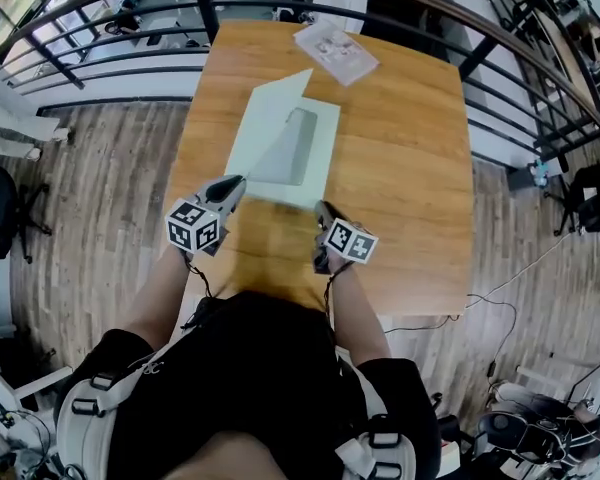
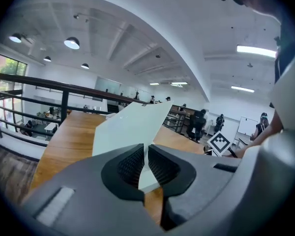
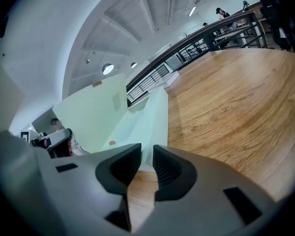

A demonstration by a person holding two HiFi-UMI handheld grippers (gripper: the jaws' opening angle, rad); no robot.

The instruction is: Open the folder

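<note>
A pale green folder [image 1: 325, 133] lies on the wooden table [image 1: 410, 158] in the head view. Its front cover [image 1: 265, 118] is raised on the left side and stands slanted above the back sheet. My left gripper [image 1: 236, 183] pinches the cover's near corner, and in the left gripper view the cover [image 2: 130, 127] runs edge-on between the pads of the left gripper [image 2: 143, 157]. My right gripper [image 1: 323, 211] rests at the folder's near right corner. In the right gripper view the right gripper [image 3: 147, 163] shows a narrow gap with the folder [image 3: 147, 122] just beyond its tips and nothing pinched.
A flat printed packet in clear wrap [image 1: 335, 51] lies at the table's far edge. A black railing [image 1: 100, 53] curves round the table's far side and left. Wooden floor [image 1: 90, 198] lies to the left, and the person's body stands at the near edge.
</note>
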